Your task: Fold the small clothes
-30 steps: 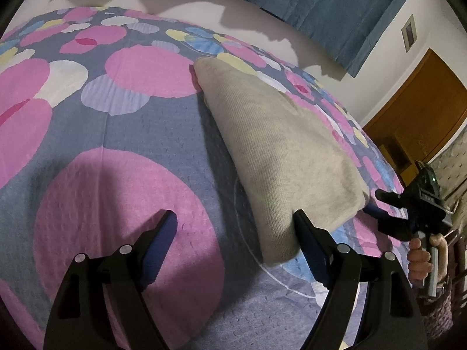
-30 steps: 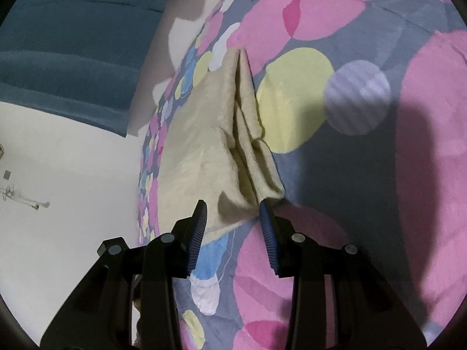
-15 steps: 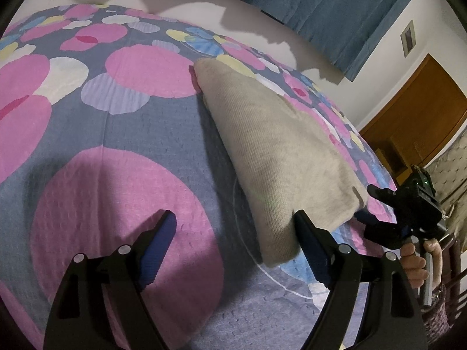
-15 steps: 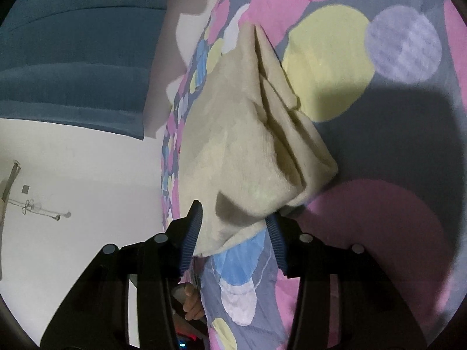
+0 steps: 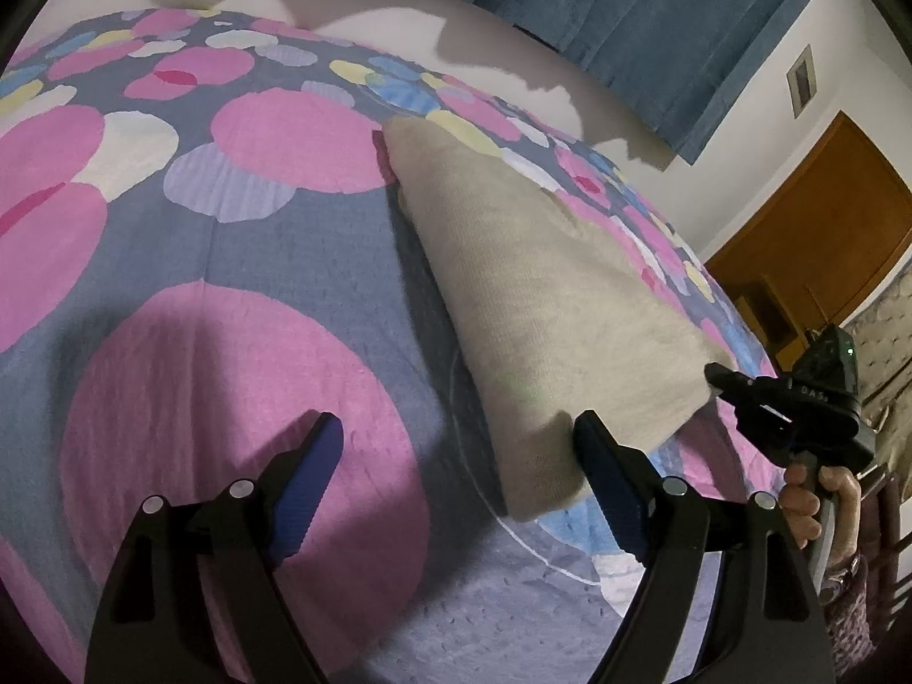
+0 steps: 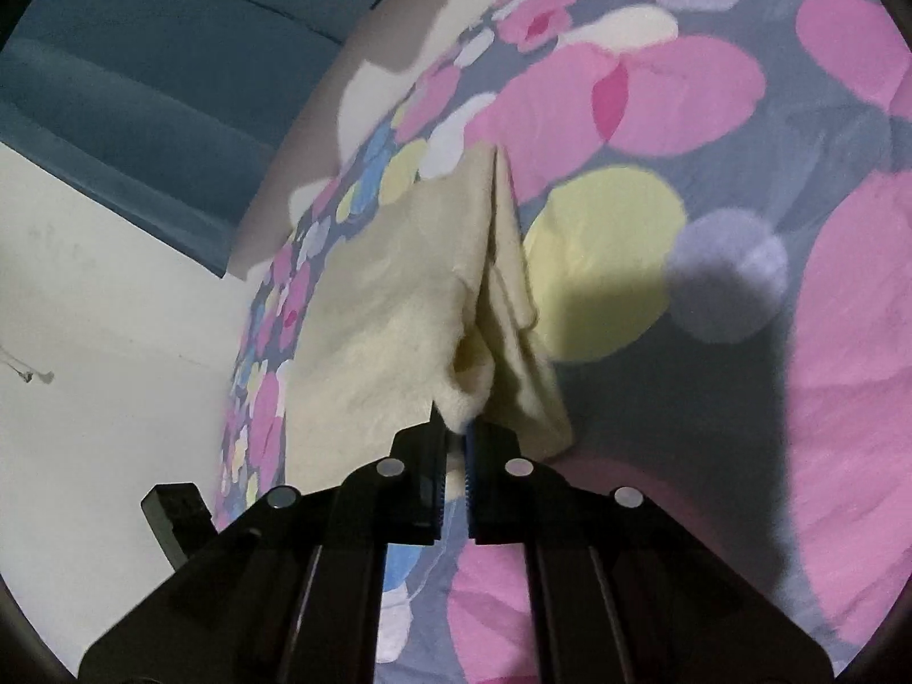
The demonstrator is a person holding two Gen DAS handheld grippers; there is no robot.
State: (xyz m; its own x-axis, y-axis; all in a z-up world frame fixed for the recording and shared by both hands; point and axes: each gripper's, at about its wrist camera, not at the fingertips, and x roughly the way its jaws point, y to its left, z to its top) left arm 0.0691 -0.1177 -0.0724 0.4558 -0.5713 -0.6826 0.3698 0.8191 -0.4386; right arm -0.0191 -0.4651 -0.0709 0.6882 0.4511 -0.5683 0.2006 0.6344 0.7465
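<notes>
Beige knitted garment (image 5: 547, 308) lies folded on the floral bedspread (image 5: 239, 376), one near corner pinched by the right gripper (image 6: 454, 439), the left gripper (image 5: 456, 467) spread wide beside it.

A bed (image 5: 239, 262) carries everything here, covered by a grey-blue bedspread (image 6: 798, 131) printed with large pink, yellow, lilac and white rounded patches. Lying directly on it is one folded beige knitted garment (image 5: 530, 308), a long wedge running from mid-bed towards the near edge. Its near corner (image 6: 473, 393) appears to be raised off the cover, though the blur there makes that hard to confirm.
</notes>
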